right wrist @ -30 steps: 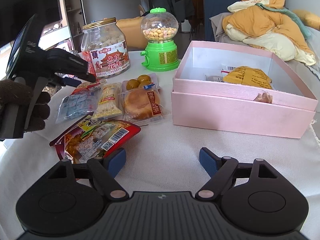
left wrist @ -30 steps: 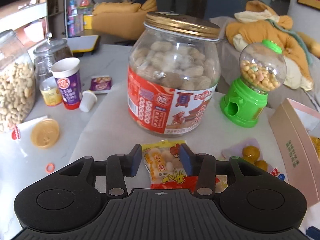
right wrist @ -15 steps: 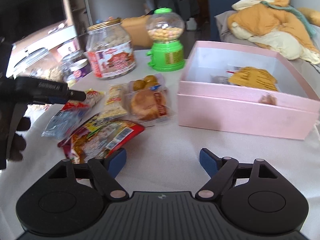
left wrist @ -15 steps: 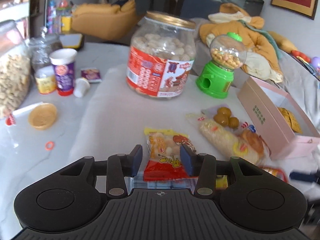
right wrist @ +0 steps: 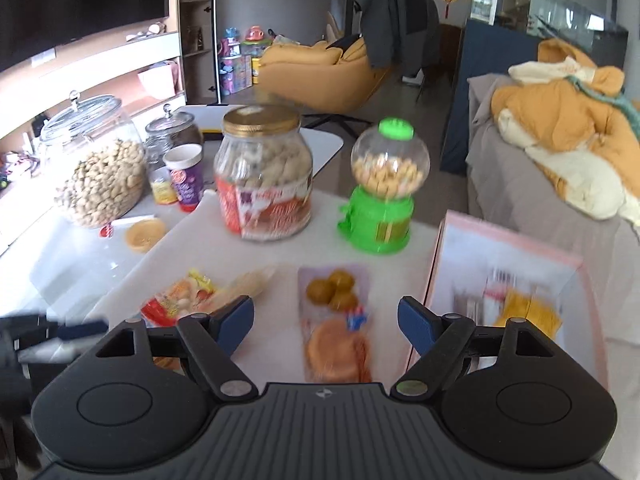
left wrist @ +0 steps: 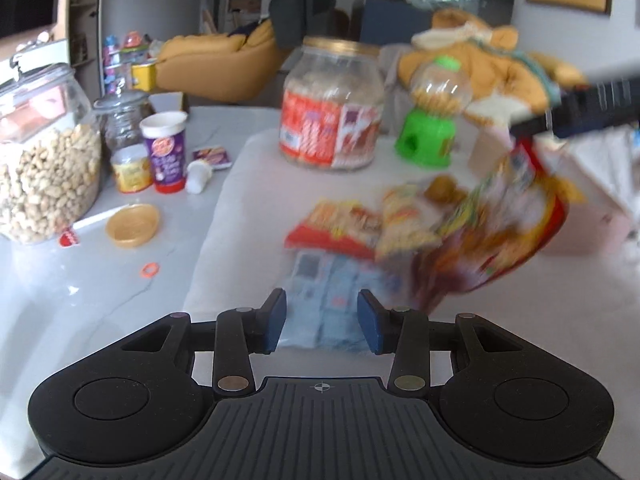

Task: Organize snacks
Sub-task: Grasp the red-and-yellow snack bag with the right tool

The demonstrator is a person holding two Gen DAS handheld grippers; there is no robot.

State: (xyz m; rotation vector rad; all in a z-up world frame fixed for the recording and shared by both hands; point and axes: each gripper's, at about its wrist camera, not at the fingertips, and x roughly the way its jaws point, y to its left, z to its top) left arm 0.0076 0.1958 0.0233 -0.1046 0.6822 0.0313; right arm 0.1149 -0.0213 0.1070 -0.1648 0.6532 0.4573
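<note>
My left gripper (left wrist: 322,320) is open and empty, low over a blue-white packet (left wrist: 328,292) on the white cloth. Beyond it lie a red-and-yellow snack bag (left wrist: 340,228) and a pale wafer pack (left wrist: 404,220). In the left wrist view the right gripper's fingers (left wrist: 576,114) appear to hold a large red snack bag (left wrist: 508,232) hanging in the air, blurred. In the right wrist view my right gripper (right wrist: 326,320) has its jaws wide apart above a bun pack (right wrist: 336,352) and round yellow snacks (right wrist: 332,288). The pink box (right wrist: 440,264) stands at the right.
A peanut jar (right wrist: 262,172) and a green candy dispenser (right wrist: 382,200) stand at the back of the cloth. A big glass nut jar (left wrist: 40,152), a purple cup (left wrist: 166,144), a yellow lid (left wrist: 132,224) and small items sit on the left.
The right gripper rose and moved forward, and a large red bag now hangs in the air beside it. My left gripper pulled back from the red-and-yellow bag to over the blue-white packet.
</note>
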